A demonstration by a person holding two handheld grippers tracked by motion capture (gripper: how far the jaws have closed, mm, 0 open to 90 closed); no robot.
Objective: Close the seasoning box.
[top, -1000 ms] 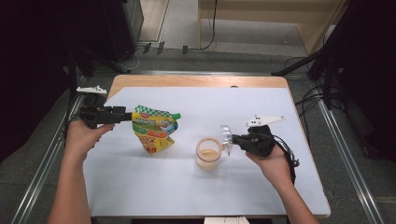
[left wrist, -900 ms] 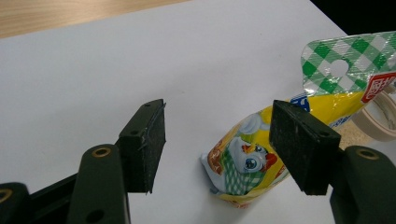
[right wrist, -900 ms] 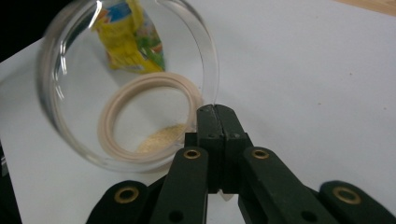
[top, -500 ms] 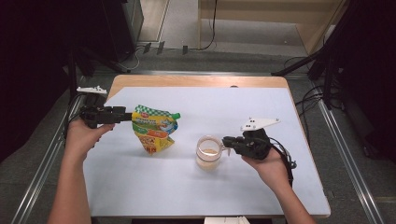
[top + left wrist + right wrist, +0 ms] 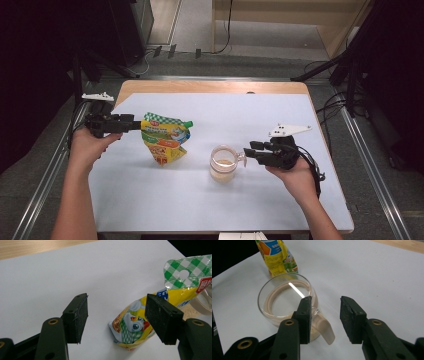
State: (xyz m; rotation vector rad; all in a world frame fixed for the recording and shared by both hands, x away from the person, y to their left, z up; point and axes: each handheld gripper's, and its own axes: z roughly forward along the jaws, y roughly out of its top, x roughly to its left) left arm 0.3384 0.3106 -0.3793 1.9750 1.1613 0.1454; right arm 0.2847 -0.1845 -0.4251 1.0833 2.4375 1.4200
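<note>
No word, number or brand can be read for sure. The pouch (image 5: pixel 165 140) carries printing: a red label patch near its green-checked top, blue lettering on the yellow face in the left gripper view (image 5: pixel 140 322), and a blue band with small white characters in the right gripper view (image 5: pixel 277 255). All of it is too small or cut off to make out. A cartoon chicken is drawn on the pouch.
</note>
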